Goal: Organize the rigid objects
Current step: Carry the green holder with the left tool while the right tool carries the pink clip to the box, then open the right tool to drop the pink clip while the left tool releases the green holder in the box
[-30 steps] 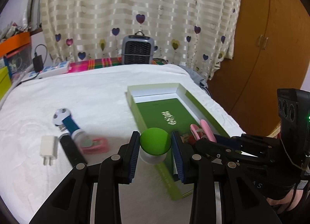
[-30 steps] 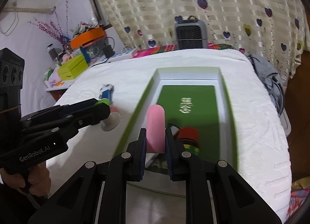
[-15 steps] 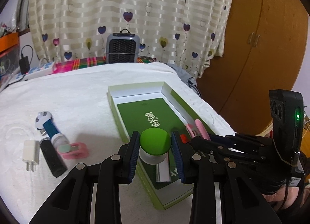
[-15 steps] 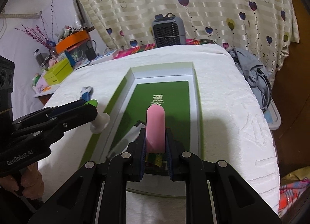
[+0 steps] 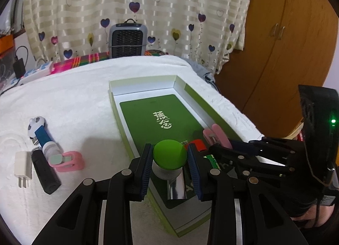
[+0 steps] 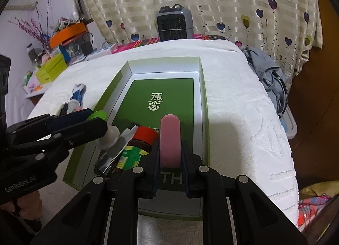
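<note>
My left gripper (image 5: 170, 160) is shut on a green-capped white jar (image 5: 170, 157) and holds it over the near end of the open green box (image 5: 146, 90). My right gripper (image 6: 170, 149) is shut on a pink oblong object (image 6: 170, 139), also over the box (image 6: 203, 96). In the box lie a red-capped bottle (image 6: 144, 136) and a shiny foil packet (image 6: 114, 151). The left gripper and jar also show in the right wrist view (image 6: 99, 117). The pink object shows in the left wrist view (image 5: 218, 133).
On the white towel left of the box lie a white plug (image 5: 22, 165), a black stick (image 5: 45, 175), a blue-and-white panda gadget (image 5: 40, 132) and a pink clip (image 5: 67, 160). A grey heater (image 5: 127, 40) stands at the back. A cluttered shelf (image 6: 53, 60) is far left.
Both grippers have moved right and forward, from beside the box's left wall to over its near end, each keeping its object. The red-capped bottle now sits left of the pink object.
</note>
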Demonstrator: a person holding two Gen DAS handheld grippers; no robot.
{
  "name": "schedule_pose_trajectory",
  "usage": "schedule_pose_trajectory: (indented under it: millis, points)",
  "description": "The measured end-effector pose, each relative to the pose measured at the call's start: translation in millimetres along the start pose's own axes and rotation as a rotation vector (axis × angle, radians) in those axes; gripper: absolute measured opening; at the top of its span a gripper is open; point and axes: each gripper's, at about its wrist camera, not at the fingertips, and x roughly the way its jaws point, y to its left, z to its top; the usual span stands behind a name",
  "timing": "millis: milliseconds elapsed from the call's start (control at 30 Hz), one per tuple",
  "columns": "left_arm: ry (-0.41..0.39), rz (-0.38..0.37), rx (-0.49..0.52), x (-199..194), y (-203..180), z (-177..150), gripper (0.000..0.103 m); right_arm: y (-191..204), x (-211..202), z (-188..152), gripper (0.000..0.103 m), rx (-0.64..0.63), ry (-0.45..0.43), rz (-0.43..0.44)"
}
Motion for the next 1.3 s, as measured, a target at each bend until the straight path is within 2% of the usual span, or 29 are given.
schedule_pose_trajectory:
  millis: [333, 400, 533, 800, 1300]
  points:
    - [0.003, 0.026, 0.002, 9.7, 2.9, -0.7, 0.032, 3.5, 0.9, -0.5, 0.021, -0.018, 0.009, -0.004]
    - [-0.005, 0.031, 0.005, 9.6, 3.1, -0.4, 0.032, 5.1, 0.6, -0.3, 0.024, -0.023, 0.007, -0.002]
    - [-0.012, 0.028, 0.006, 10.0, 5.2, 1.0, 0.033, 7.0, -3.1, -0.8, 0.041, -0.028, -0.006, -0.002]
    - [-0.039, 0.022, 0.0, 4.4, 6.2, 3.0, 0.039, 7.4, -7.5, -1.6, 0.042, -0.024, -0.013, -0.004]
    - [-0.049, 0.059, -0.015, -13.9, 13.6, -4.4, 0.039, 8.3, -22.4, -4.2, 0.043, -0.01, -0.042, -0.033]
